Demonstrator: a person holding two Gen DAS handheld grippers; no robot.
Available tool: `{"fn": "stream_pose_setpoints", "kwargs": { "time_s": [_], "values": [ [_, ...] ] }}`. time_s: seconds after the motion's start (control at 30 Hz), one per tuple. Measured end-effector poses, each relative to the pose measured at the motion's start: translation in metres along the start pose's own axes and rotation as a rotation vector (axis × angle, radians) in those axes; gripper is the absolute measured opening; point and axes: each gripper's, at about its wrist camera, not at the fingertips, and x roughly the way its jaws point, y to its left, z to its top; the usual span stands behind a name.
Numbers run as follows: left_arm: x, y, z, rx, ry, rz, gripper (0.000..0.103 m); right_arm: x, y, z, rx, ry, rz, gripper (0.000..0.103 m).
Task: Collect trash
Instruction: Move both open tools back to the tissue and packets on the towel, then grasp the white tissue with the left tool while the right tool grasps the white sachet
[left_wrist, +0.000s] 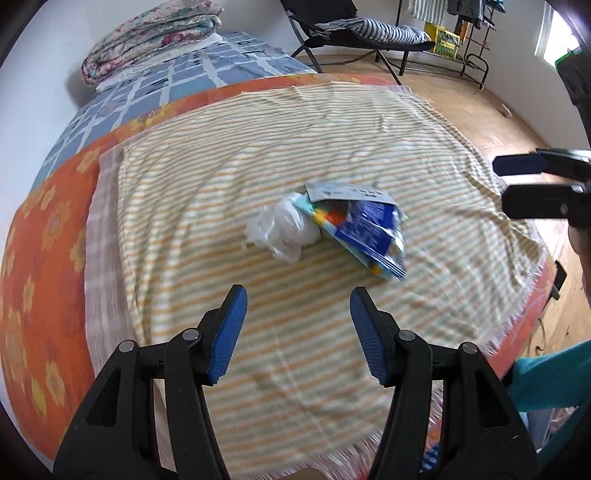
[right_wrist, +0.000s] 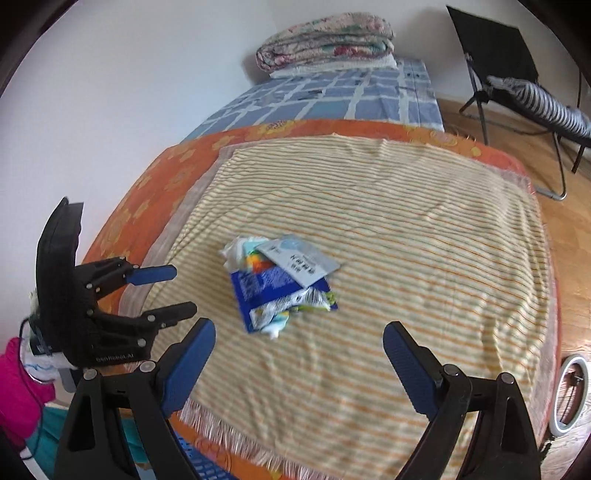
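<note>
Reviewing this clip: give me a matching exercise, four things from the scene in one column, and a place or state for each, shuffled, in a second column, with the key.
Things:
1. trash pile
2. folded floral quilt
3. left gripper
4. folding chair

Places or states:
A. open, holding nothing
B. on the wooden floor beside the bed
C. in the middle of the striped cloth
D. stacked at the far end of the bed

Pairs: 1-C, 2-D, 3-A, 4-B
</note>
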Motion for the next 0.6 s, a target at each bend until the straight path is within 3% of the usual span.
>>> {"fn": "stream_pose_setpoints", "kwargs": {
  "time_s": [0.27, 0.43, 0.6],
  "values": [
    [0.028, 0.010, 0.017, 0.032, 0.016, -0.006, 0.060, 0.050, -0.014, 0.030, 0.017, 0.045, 0.042, 0.084],
    [0.039, 0.010, 0.025, 0.070, 0.015, -0.013, 0.060, 0.077, -0.006, 0.040, -0.035, 0.070, 0.023, 0.076],
    [0.046, 0.011, 0.031, 0.082, 0.019, -0.036, 0.060, 0.092, 0.002, 0.043, -0.076, 0.084, 0.031, 0.075]
  ]
}}
